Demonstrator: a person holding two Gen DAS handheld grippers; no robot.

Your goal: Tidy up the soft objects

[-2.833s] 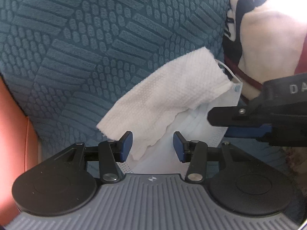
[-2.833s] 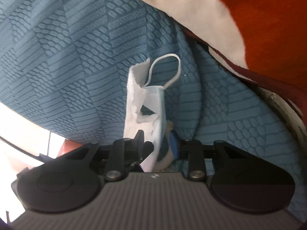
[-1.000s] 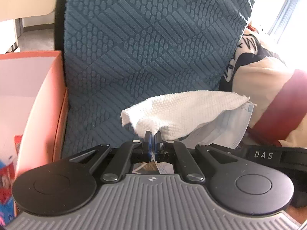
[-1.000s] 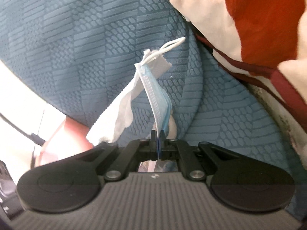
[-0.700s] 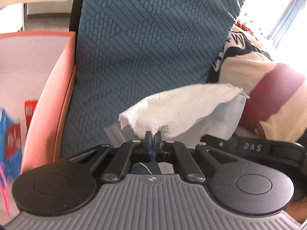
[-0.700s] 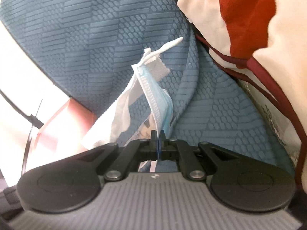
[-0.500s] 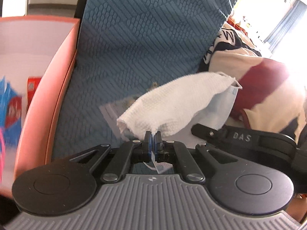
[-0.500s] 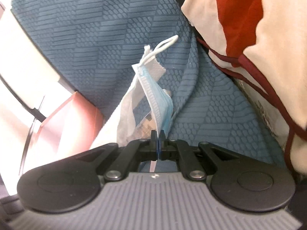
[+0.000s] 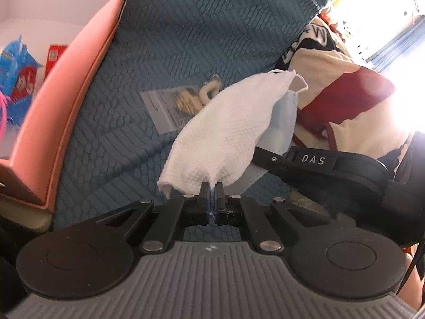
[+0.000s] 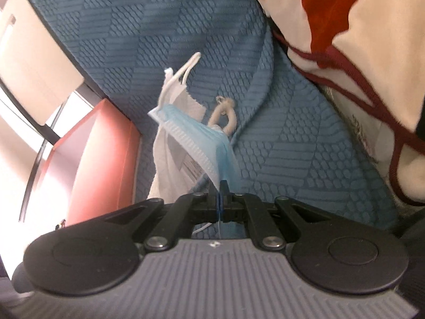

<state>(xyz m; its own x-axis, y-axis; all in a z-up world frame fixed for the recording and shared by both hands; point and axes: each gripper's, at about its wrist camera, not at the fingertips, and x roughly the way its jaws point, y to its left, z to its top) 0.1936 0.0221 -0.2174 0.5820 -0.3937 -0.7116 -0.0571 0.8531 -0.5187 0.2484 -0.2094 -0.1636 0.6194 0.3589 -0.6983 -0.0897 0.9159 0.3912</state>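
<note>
A white dimpled paper towel (image 9: 225, 133) hangs lifted over the teal patterned cushion (image 9: 186, 26). My left gripper (image 9: 211, 188) is shut on its lower edge. A light blue face mask (image 10: 196, 135) lies against the towel, and my right gripper (image 10: 221, 186) is shut on its bottom corner. The mask's white ear loop (image 10: 188, 66) sticks up at the top. In the left wrist view the mask (image 9: 284, 122) peeks out behind the towel, beside the right gripper's black housing (image 9: 345, 170). The towel (image 10: 170, 164) hangs left of the mask in the right wrist view.
An orange open box (image 9: 66, 79) stands left of the cushion and holds colourful packets (image 9: 16, 74). On the cushion lie a flat clear packet (image 9: 170, 106) and a small beige ring (image 10: 225, 117). A cream and red garment (image 9: 345, 93) is piled on the right.
Both grippers have carried the towel and mask together across the cushion, staying shut. The flat packet and beige ring have come into view under them, and the views have rolled.
</note>
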